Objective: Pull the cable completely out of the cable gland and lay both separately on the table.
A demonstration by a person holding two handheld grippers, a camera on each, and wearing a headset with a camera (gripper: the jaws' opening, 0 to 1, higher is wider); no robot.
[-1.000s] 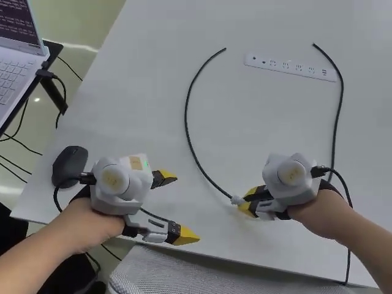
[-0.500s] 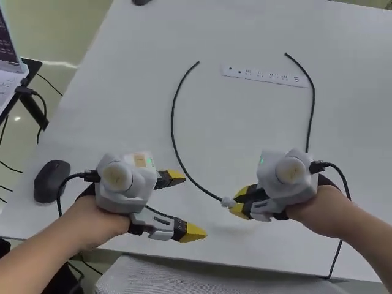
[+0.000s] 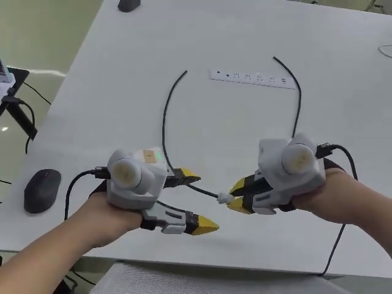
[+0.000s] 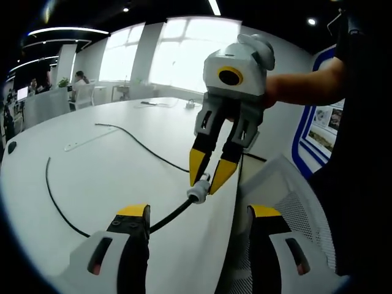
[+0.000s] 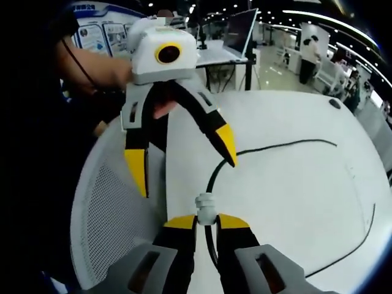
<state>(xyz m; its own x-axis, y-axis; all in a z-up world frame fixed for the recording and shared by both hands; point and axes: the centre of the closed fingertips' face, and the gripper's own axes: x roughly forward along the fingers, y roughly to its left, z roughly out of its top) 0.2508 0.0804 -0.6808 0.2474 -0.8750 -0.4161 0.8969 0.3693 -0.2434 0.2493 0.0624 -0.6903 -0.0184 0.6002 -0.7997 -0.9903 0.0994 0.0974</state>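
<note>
Headset camera peers steeply down over the white tabletop [image 3: 245,122]. Low at its near edge, the gripper cameras face each other close up: left sees the right yellow-tipped hand-held gripper [image 4: 207,179], right sees the left hand-held gripper [image 5: 184,165].

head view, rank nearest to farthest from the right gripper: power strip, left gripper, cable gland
1. cable gland, at the right gripper's jaw tips.
2. left gripper, just to its left, facing it.
3. power strip, far across the table.

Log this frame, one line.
left gripper: open | right gripper: shut on cable gland | cable: in gland, trails onto table
</note>
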